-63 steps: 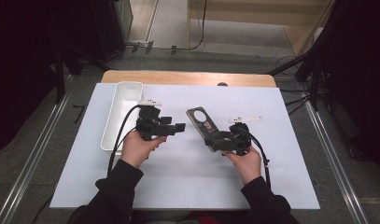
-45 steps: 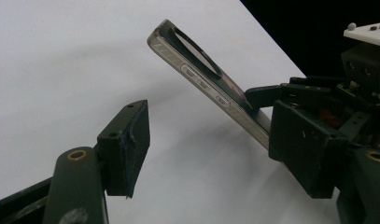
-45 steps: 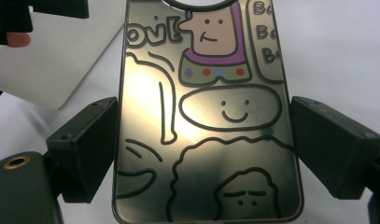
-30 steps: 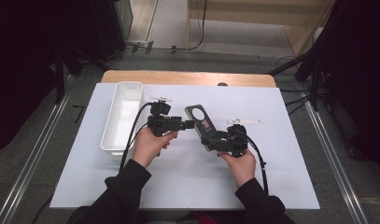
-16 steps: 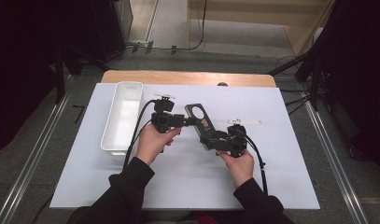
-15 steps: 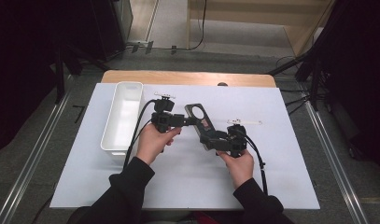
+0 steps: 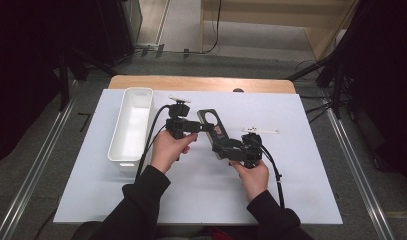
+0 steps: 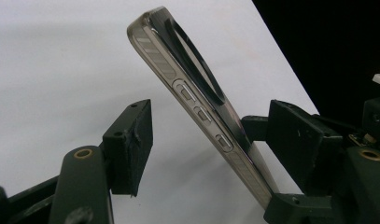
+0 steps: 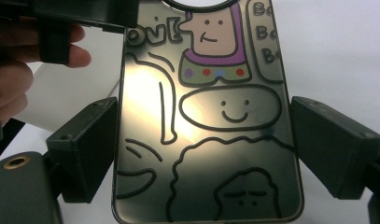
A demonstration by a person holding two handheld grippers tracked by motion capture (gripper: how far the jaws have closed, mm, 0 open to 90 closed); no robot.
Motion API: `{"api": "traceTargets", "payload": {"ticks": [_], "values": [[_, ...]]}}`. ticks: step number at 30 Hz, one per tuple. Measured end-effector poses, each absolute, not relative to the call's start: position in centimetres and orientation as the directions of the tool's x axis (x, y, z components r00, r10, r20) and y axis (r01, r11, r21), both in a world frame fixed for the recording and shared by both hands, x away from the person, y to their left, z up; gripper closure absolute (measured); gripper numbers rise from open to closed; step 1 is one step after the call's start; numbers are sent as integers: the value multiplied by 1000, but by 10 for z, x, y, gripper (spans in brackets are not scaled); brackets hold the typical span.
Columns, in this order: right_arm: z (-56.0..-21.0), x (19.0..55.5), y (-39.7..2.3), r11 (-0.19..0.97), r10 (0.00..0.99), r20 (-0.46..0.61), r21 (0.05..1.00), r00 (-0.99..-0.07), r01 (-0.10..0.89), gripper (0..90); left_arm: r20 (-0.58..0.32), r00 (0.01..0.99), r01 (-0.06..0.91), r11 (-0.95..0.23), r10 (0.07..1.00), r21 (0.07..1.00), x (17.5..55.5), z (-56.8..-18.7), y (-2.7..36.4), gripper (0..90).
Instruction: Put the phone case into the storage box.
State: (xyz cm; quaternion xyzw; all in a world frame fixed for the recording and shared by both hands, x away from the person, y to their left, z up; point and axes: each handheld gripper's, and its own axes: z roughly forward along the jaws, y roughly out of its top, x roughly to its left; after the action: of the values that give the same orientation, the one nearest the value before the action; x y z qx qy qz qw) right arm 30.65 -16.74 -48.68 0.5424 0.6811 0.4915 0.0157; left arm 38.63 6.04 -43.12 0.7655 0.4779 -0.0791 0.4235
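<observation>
Holding a smoky see-through phone case (image 9: 206,154) in the right gripper (image 9: 204,149), jaws clamped on its two long edges, one pad (image 9: 87,149) on each side. Carried up off the white table cover (image 7: 301,190), to the right of the white tray (image 7: 141,92) and near it, not touching. Slanting away from the right gripper, with the camera-ring end toward the tray's far end.

Printed with black-line cartoons on the back:
- a figure with a purple collar and a row of coloured dots: purple, red, blue, red
- beneath it, a blob with a smiling face
- beneath that, a curly shape with a small face
- letters reading roughly "ove" at the upper left, partly hidden by the other gripper
- down the right edge, a framed column starting "Be", "Bo", "B", cut off by the case's rim

Reaching in from the tray side with the left gripper (image 7: 203,127), jaws apart and just now closing, with the ring end of the case between them. Seen edge-on there, with three side buttons in a row. Near pad (image 8: 140,140) clear of the case; cannot tell whether the far jaw touches it.

Lying flat beyond the case, farther from the tray: a thin white stick (image 7: 261,131).
</observation>
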Motion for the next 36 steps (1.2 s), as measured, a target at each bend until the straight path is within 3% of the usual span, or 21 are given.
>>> {"api": "traceTargets", "payload": {"ticks": [4,25,36], "values": [[-486,306,-167,-78,753,513,690,-412,719,107,-537,520,807,-176,665,564,388,-430,58,345],[-487,302,-163,-105,754,511,716,-414,691,107,-608,487,837,-137,628,529,393,-428,60,588],[-487,300,-161,-116,761,504,725,-409,679,107,-642,463,854,-114,611,508,396,-430,61,659]]}}
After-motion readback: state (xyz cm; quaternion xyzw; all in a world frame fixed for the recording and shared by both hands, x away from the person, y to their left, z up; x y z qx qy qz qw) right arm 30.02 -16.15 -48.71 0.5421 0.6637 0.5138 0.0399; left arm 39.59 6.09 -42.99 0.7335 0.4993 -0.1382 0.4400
